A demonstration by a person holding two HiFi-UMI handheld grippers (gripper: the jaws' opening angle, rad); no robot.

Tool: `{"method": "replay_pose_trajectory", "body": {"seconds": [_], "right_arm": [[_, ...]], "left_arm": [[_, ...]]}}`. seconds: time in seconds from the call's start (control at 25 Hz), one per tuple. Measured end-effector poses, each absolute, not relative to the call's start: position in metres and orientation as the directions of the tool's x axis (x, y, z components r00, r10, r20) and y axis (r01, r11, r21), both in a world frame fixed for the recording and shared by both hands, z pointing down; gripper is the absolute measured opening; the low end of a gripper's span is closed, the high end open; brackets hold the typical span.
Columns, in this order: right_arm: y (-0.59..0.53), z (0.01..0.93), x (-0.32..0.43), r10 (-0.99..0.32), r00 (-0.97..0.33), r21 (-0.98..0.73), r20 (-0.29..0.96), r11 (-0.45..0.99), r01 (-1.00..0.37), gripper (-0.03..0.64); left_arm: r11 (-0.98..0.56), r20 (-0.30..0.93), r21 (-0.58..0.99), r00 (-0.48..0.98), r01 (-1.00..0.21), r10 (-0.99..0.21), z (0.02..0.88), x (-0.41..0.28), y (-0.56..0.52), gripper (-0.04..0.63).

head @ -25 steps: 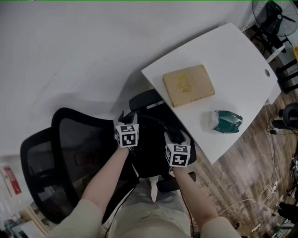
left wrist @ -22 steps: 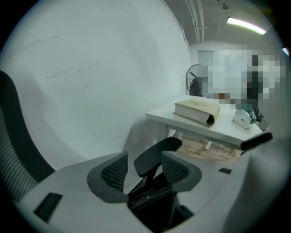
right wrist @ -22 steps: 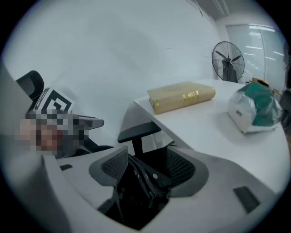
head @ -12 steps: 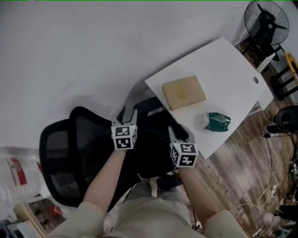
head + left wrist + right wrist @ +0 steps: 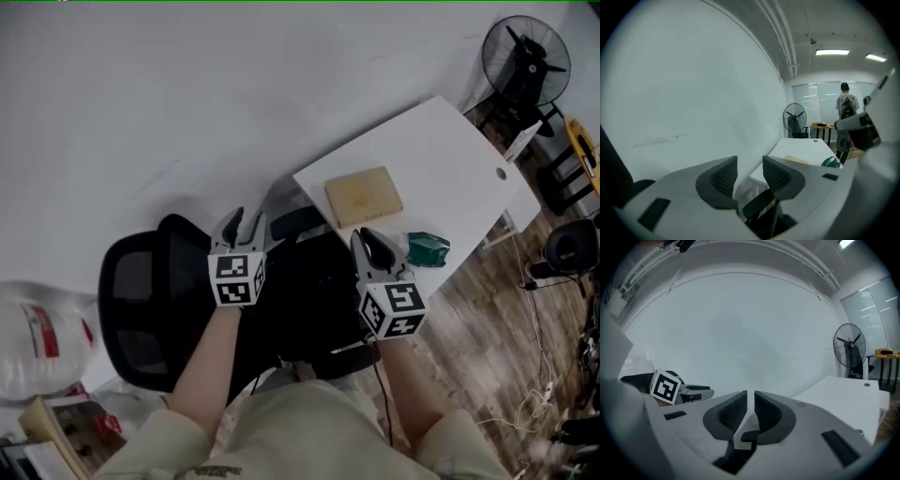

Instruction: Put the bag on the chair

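A black bag (image 5: 314, 305) lies on the seat of the black mesh-backed office chair (image 5: 141, 300); against the dark seat its outline is hard to make out. Both grippers hang above it, clear of it, pointing toward the white wall. My left gripper (image 5: 239, 223) (image 5: 750, 165) has been closing; a plain gap still shows between its pads with nothing in it. My right gripper (image 5: 368, 240) (image 5: 750, 400) has closed further, down to a thin slit, and it too holds nothing.
A white table (image 5: 450, 169) stands right of the chair with a tan book (image 5: 363, 196) and a green packet (image 5: 427, 248) on it. A fan (image 5: 525, 56) stands beyond it. A white plastic sack (image 5: 37, 347) lies at left. A person (image 5: 846, 105) stands far off.
Both grippers have risen off the bag on the chair seat and now point more level at the wall. Both pairs of jaws have narrowed, the right far more.
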State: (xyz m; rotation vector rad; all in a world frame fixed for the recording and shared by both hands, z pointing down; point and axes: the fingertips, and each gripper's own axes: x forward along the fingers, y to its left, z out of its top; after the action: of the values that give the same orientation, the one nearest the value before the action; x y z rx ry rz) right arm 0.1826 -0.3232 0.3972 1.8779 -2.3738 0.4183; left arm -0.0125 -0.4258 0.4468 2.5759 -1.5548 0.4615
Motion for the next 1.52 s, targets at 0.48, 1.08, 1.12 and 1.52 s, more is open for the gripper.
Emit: {"method": "replay_pose_trajectory", "body": {"seconds": [0.48,1.08,1.12,1.52], "right_arm": [[-0.278,0.290,0.160,-0.940,-0.330,-0.096,0.093,0.321,-0.942,0.041],[-0.220,0.263,0.146,-0.920,-0.376,-0.029,0.115,0.375,-0.927,0.029],[-0.218,0.265,0.146,-0.920,-0.373,-0.030,0.119,0.372,-0.928,0.029],[-0.188,0.284,0.130,-0.894,-0.417,-0.071,0.165,0.411,-0.909,0.021]], "left_arm": [[-0.585,0.202,-0.092,0.561,-0.805,-0.803,0.342,-0.008,-0.355,0.141],[-0.642,0.136,-0.178,0.628,-0.745,-0.766,0.291,-0.023,-0.283,0.089],[-0.644,0.127,-0.169,0.632,-0.746,-0.765,0.291,-0.024,-0.280,0.083],[-0.695,0.181,-0.111,0.673,-0.710,-0.717,0.322,-0.022,-0.248,0.049]]}}
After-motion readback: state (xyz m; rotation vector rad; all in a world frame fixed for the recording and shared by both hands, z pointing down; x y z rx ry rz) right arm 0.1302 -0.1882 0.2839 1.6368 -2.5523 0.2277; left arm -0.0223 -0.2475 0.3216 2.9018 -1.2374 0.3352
